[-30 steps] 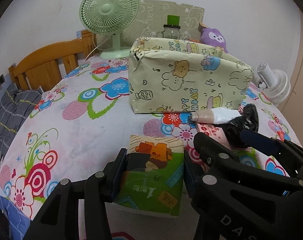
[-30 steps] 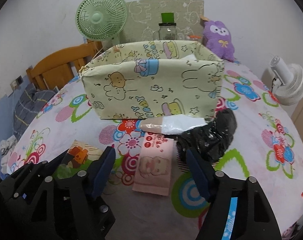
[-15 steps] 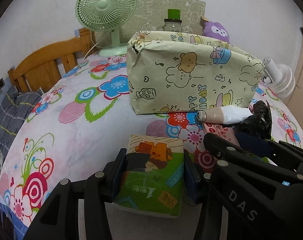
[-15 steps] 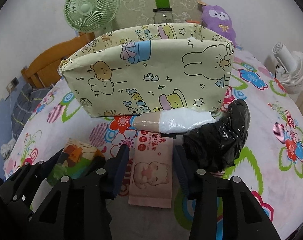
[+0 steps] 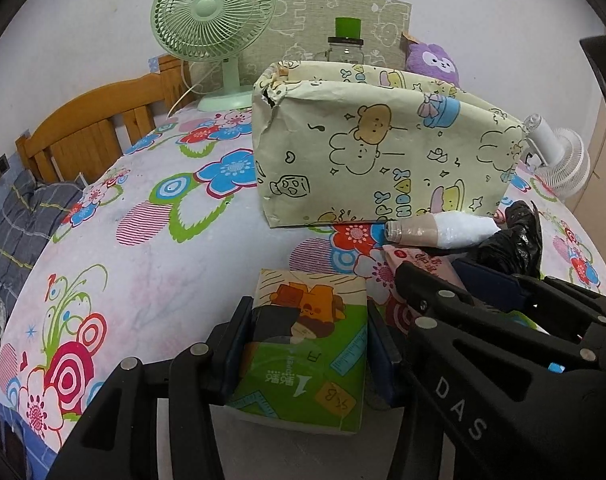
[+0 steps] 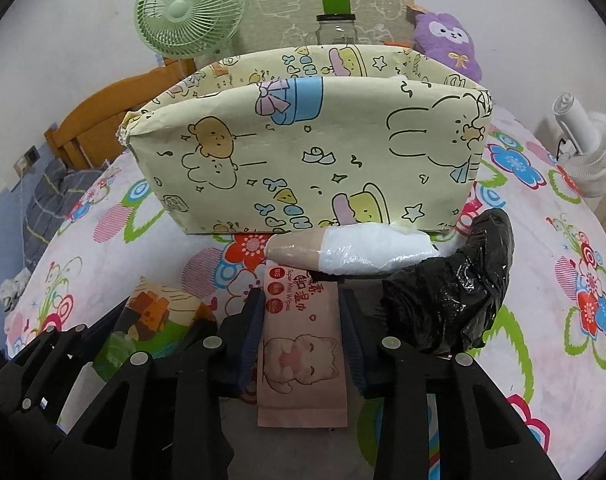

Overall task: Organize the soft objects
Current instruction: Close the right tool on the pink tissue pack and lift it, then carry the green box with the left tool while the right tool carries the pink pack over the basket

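Observation:
My left gripper (image 5: 309, 320) is shut on a green cartoon-printed tissue pack (image 5: 303, 360) that rests on the flowered tablecloth. To its right, my right gripper (image 6: 301, 320) straddles a pink wet-wipes pack (image 6: 301, 364). Its jaws are closing and the pads touch the pack's long sides. Just beyond the wipes lie a plastic-wrapped white and tan roll (image 6: 355, 250) and a crumpled black plastic bag (image 6: 455, 292). Behind them stands an open cream box (image 6: 303, 152) printed with bears and rabbits. The tissue pack (image 6: 159, 312) also shows at the left of the right wrist view.
A green desk fan (image 5: 213, 12), a glass jar with a green lid (image 5: 345, 44) and a purple plush (image 5: 433, 60) stand behind the box. At the right edge sits a white fan (image 6: 587, 152). A wooden bed frame (image 5: 95, 128) lies beyond the table's left edge.
My right gripper has moved forward over the pink wipes pack and its jaws have narrowed onto its sides. The left gripper and its tissue pack have stayed put.

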### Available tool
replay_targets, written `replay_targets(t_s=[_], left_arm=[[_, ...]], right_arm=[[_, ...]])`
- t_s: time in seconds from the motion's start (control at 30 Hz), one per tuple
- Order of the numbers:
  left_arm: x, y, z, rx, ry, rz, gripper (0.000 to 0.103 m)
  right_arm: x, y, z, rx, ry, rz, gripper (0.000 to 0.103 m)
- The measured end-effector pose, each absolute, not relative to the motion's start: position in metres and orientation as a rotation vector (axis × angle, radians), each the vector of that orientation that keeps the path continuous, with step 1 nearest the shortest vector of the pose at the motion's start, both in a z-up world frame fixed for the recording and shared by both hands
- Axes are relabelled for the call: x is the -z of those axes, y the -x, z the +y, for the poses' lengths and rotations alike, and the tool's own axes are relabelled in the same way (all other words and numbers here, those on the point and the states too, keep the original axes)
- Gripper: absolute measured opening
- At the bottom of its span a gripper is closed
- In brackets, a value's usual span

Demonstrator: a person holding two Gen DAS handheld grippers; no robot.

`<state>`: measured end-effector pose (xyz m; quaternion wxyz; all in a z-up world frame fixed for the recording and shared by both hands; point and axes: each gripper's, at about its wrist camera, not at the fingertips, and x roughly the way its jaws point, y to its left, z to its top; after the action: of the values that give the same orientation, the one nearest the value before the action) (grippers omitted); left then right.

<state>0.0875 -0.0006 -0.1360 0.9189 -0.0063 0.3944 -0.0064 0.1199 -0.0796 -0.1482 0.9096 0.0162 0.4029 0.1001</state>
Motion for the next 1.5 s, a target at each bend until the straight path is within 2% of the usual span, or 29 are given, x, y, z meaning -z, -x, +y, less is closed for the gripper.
replay_targets(t_s=[1.5], left_arm=[[0.049, -0.042, -0.029, 0.066, 0.032, 0.636, 0.053]], right_arm=[[0.056, -0.058, -0.111, -0.199, -0.035, 0.612, 0.04]])
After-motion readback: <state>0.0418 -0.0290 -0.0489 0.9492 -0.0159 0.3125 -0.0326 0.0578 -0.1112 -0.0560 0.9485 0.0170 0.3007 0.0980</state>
